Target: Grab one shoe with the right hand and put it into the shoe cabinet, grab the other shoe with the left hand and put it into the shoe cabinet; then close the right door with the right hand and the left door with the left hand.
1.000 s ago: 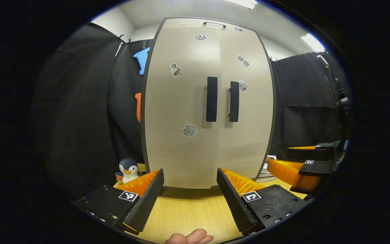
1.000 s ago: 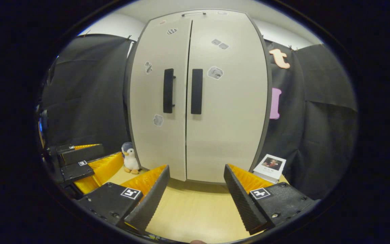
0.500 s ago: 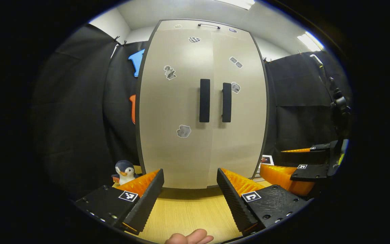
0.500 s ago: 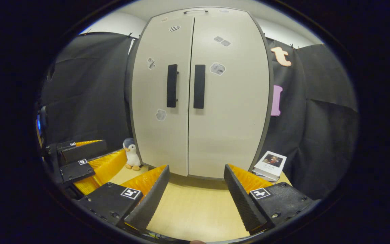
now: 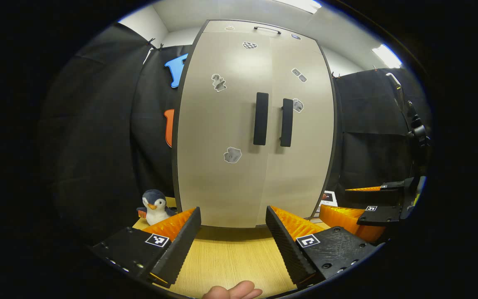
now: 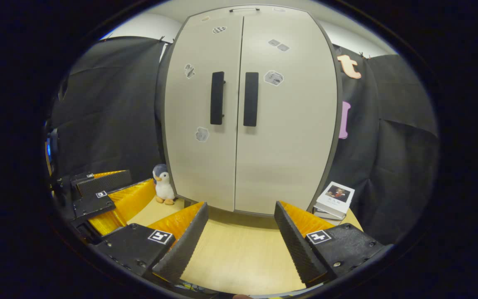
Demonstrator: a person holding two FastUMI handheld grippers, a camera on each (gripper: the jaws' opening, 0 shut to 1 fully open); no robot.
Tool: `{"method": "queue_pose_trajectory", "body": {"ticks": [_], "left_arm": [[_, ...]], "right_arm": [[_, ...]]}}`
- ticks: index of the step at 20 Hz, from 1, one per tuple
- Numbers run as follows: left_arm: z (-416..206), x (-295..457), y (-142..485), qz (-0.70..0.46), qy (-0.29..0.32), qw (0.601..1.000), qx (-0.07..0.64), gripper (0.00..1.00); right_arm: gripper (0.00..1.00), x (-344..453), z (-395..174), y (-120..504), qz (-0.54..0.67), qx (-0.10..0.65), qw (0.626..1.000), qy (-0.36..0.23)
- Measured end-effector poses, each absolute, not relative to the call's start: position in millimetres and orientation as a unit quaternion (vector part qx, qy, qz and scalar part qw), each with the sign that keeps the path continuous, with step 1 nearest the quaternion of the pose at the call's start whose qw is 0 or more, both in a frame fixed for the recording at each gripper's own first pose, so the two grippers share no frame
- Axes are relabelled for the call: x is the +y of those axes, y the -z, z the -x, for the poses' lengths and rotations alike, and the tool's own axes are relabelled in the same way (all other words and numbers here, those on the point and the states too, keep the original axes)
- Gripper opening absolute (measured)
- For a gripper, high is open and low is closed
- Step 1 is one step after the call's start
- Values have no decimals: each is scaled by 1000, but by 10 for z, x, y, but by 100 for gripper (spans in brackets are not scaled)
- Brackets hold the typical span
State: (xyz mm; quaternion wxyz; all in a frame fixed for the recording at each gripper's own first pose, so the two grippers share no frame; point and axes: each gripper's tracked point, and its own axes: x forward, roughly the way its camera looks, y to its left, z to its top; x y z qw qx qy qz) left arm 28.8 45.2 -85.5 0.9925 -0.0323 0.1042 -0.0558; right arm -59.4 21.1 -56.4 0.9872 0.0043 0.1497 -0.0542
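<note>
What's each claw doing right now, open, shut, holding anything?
Left claw: open, holding nothing.
Right claw: open, holding nothing.

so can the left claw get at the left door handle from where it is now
Probably yes. The left claw is open and empty, facing the closed cabinet, and the left door handle stands above it with bare table between them. The penguin toy sits off to the side.

Left gripper view: low over the bench (image 5: 226, 257), facing the shoe cabinet (image 5: 255, 124) nearly head-on, near. Right gripper view: the same low height, facing the same doors from slightly rightward. Shared: cabinet front, toy penguin (image 5: 154, 206), bench. Each view catches the other gripper at its edge.
</note>
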Motion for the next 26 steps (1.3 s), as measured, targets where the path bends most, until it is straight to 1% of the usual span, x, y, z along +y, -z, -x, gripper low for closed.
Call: {"method": "queue_pose_trajectory", "body": {"ticks": [5, 16, 22, 26], "left_arm": [[-291, 492, 908, 36, 59, 991, 114, 95], [-194, 667, 951, 44, 40, 991, 122, 95], [-214, 714, 791, 45, 24, 994, 93, 95], [-246, 717, 581, 28, 12, 998, 54, 95]], "right_arm": [[100, 243, 571, 609, -15, 158, 986, 55], [100, 356, 532, 577, -16, 156, 987, 44], [100, 224, 593, 226, 0, 91, 994, 63], [100, 52, 650, -49, -1, 33, 996, 81]]}}
